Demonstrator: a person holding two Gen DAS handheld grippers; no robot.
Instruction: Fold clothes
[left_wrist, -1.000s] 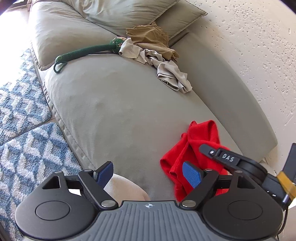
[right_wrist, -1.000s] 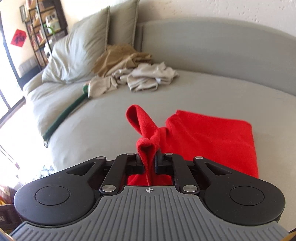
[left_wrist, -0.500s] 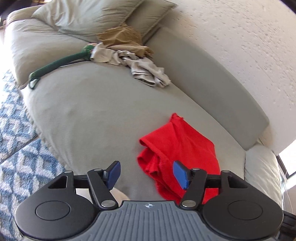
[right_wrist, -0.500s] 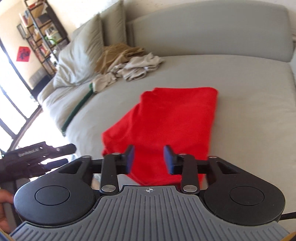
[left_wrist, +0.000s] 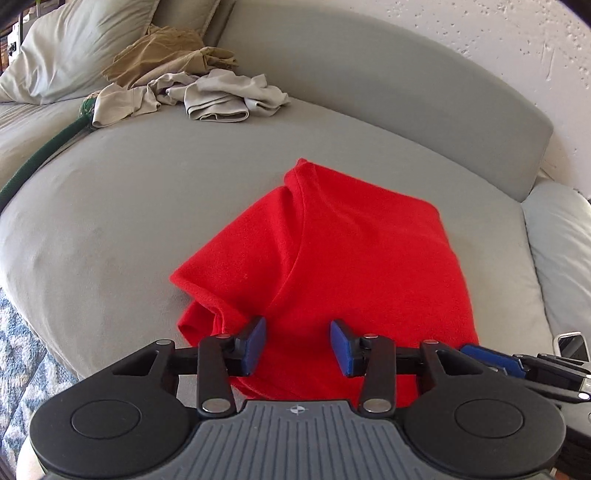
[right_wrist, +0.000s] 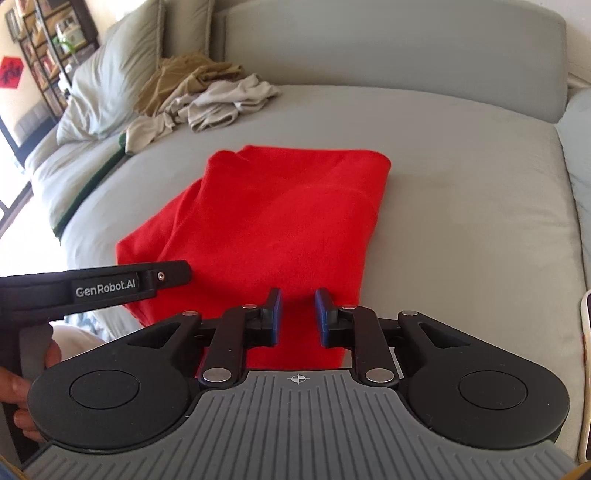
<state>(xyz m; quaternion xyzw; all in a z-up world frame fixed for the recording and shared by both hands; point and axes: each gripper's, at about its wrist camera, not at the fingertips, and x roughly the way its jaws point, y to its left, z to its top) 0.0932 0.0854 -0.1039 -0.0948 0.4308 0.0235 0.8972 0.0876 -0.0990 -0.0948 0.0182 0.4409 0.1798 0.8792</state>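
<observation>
A red garment (left_wrist: 351, 258) lies folded on the grey sofa seat (left_wrist: 129, 206); in the right wrist view the same red garment (right_wrist: 273, 218) shows a neat far edge and a looser flap at its left. My left gripper (left_wrist: 298, 345) hovers open over the garment's near edge, holding nothing. My right gripper (right_wrist: 297, 319) is also open and empty, just above the near edge. The left gripper's body (right_wrist: 96, 288) reaches in from the left of the right wrist view, held by a hand (right_wrist: 22, 384).
A heap of beige and tan clothes (left_wrist: 192, 81) lies at the back of the seat beside a pillow (left_wrist: 74, 48). A green cord (left_wrist: 40, 151) runs along the left. A blue patterned rug (left_wrist: 18, 369) lies below; a phone (left_wrist: 570, 345) sits at right.
My right gripper has let go of the red cloth fold it pinched and now stands open. The garment has dropped flat. Both grippers have drawn in low over its near edge.
</observation>
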